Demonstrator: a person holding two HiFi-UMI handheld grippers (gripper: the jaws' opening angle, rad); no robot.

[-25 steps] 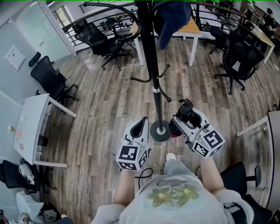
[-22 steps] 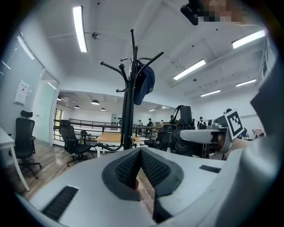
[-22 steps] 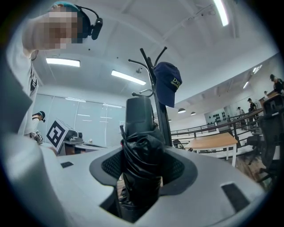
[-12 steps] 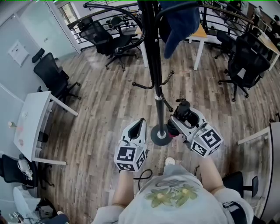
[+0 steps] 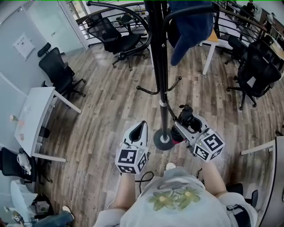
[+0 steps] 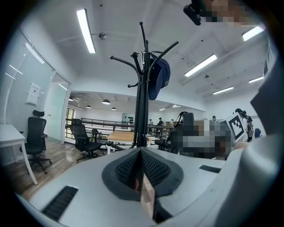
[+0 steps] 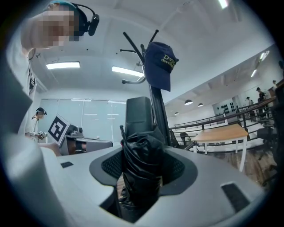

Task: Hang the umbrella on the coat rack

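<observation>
A black folded umbrella (image 5: pixel 187 114) is clamped in my right gripper (image 5: pixel 183 125), just right of the coat rack's pole (image 5: pixel 162 84). In the right gripper view the umbrella (image 7: pixel 141 153) stands upright and fills the gap between the pads. The rack (image 7: pixel 153 106) rises right behind it with a blue cap (image 7: pixel 159 64) on a hook. My left gripper (image 5: pixel 142 124) hangs left of the rack's round base (image 5: pixel 163 140). Its jaws are shut with nothing between them. In the left gripper view that gripper (image 6: pixel 141 153) points level at the rack (image 6: pixel 141 88) and its cap (image 6: pixel 158 80).
Low curved hooks (image 5: pixel 148 91) stick out from the pole at about gripper height. A white desk (image 5: pixel 35 115) stands at the left and another desk (image 5: pixel 212 37) beyond the rack. Black office chairs (image 5: pixel 60 73) and a railing (image 5: pixel 111 13) ring the wooden floor.
Both grippers have drifted forward together toward the rack. The umbrella in the right gripper now sits closer to the pole. Neither gripper's jaws have changed.
</observation>
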